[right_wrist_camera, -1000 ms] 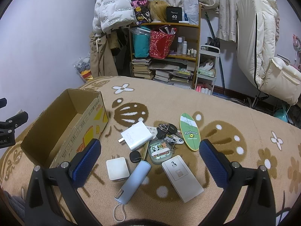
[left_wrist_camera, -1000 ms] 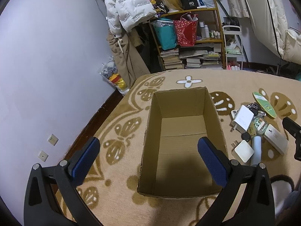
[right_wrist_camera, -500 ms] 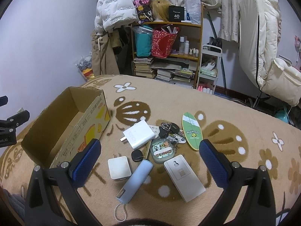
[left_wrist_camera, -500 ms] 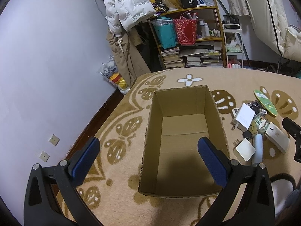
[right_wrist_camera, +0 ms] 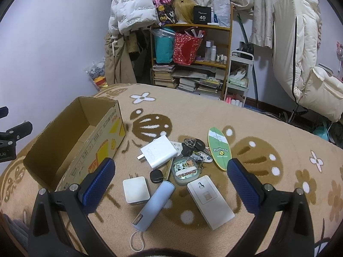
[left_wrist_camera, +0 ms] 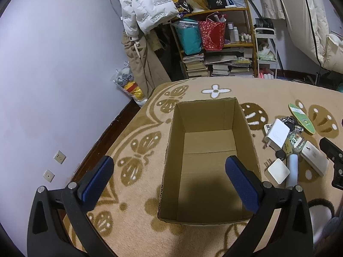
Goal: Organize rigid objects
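Note:
An open, empty cardboard box (left_wrist_camera: 209,150) lies on the patterned blanket; it also shows at the left in the right wrist view (right_wrist_camera: 70,141). My left gripper (left_wrist_camera: 169,180) is open and empty, hovering over the box's near end. My right gripper (right_wrist_camera: 169,184) is open and empty above a cluster of small objects: a large white charger (right_wrist_camera: 159,154), a small white charger (right_wrist_camera: 135,189), a blue cylinder (right_wrist_camera: 154,204), a white flat device (right_wrist_camera: 210,201), a cartoon case (right_wrist_camera: 185,171), keys (right_wrist_camera: 191,145) and a green surfboard-shaped piece (right_wrist_camera: 219,147).
The cluster lies right of the box in the left wrist view (left_wrist_camera: 291,145). A shelf (right_wrist_camera: 193,57) with books and bags stands behind the bed. A purple wall (left_wrist_camera: 53,75) is at the left. A cream coat (right_wrist_camera: 300,60) hangs at the right.
Both views have shifted slightly; the box and objects sit a little farther off than before. Both grippers stay open and nothing on the blanket has moved.

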Available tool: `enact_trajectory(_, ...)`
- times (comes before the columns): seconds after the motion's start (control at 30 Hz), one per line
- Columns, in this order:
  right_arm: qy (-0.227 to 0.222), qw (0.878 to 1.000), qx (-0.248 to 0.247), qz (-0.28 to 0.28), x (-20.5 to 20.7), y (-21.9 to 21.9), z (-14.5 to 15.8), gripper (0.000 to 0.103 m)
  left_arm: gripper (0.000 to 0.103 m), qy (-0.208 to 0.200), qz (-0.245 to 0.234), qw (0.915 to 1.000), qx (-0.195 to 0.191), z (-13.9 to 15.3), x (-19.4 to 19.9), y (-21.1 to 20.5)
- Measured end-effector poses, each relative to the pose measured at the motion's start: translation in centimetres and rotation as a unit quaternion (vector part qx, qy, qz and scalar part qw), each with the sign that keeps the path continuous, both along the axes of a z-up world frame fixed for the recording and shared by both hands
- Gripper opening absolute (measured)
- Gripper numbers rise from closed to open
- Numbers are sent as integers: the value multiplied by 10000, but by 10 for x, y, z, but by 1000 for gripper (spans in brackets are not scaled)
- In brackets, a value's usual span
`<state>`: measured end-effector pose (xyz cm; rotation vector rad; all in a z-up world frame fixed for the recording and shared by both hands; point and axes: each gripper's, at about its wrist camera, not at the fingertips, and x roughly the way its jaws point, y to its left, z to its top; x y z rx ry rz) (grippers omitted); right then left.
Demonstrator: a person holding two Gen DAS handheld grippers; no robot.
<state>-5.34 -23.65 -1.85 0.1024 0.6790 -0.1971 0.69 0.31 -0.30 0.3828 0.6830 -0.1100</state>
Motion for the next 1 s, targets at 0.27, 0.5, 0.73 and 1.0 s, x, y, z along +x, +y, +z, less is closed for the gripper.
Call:
enact_trajectory(0.27, 17, 10000, 1, 8, 0, 0, -1, 103, 103, 34, -8, 10000, 23, -1, 0, -1)
enact_trajectory(0.5, 19, 10000, 0, 4, 0, 0, 0, 103, 103, 56, -10, 10000, 35, -3, 0, -1)
enact_trajectory(0.73, 32, 10000, -8, 3, 1, 0, 0, 103, 103, 86, -13, 9999, 58, -5, 1, -1)
enact_trajectory(1.0, 30, 10000, 18, -36, 0, -1, -2, 103, 103, 126, -2, 9999, 86, -7, 4, -1)
